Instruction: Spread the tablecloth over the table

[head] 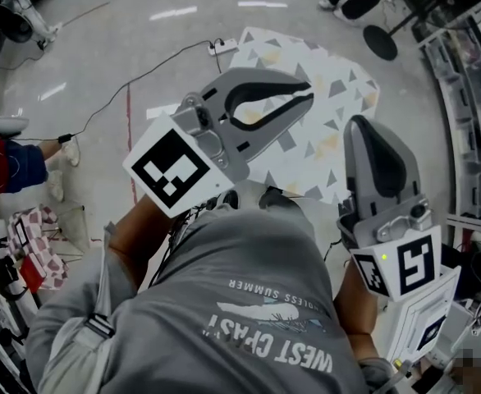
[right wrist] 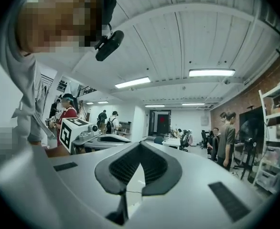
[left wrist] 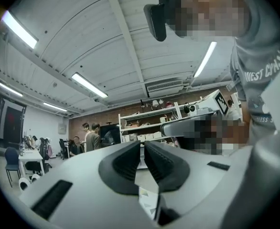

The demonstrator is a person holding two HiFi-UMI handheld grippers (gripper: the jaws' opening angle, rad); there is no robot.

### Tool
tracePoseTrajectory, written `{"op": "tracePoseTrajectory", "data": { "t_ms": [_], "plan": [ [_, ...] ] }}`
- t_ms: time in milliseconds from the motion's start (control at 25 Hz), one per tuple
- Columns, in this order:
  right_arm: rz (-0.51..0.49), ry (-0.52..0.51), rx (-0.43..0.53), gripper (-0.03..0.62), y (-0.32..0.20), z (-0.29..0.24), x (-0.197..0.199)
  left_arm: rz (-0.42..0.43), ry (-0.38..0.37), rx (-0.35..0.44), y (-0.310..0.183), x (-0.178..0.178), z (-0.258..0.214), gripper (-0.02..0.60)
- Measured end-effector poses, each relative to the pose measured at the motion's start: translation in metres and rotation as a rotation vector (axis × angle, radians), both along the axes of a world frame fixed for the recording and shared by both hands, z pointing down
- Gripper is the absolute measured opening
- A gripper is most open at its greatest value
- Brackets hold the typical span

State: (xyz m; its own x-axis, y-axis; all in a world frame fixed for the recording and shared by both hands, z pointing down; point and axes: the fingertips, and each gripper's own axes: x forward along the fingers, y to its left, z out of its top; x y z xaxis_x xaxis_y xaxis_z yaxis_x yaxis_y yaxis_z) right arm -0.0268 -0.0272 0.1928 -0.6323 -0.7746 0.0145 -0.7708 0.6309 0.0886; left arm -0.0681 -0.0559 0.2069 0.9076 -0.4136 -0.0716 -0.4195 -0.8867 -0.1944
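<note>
1. Grey shirt nearest the head camera, filling the bottom of the head view, with both claws held up just ahead of it.
2. Left claw closed to a sliver on an edge of the tablecloth, whose triangle print shows low between the pads in the left gripper view.
3. Right claw shut tight, tips meeting, with a pale strip of what looks like the same tablecloth pinched in the gap.
4. Beyond and below the claws, tablecloth hanging or billowing over the floor. Cannot tell whether any part of it rests on something.
5. Judged early in the task: gripped at two points and raised, but nothing laid. No table made out beneath the cloth. Left to do: bring it over the table, draw it flat, let go.
6. Shown only by the head view: the cloth's whole outline and the cable on the floor.
7. Shown only by the gripper views: the pinch itself and, far off, the shelves and bystanders under the ceiling lights.
</note>
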Motion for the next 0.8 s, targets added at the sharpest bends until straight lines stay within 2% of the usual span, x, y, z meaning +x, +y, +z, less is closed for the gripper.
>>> {"op": "tracePoseTrajectory", "data": {
  "t_ms": [320,800],
  "plan": [
    [0.012,0.0,0.012,0.009,0.006,-0.004,0.003,-0.014,0.001,-0.004,0.0,-0.006,0.0,0.025],
    [0.027,-0.006,0.003,0.009,0.0,0.0,0.008,-0.09,0.01,-0.011,-0.021,-0.029,0.004,0.025]
  ]
}}
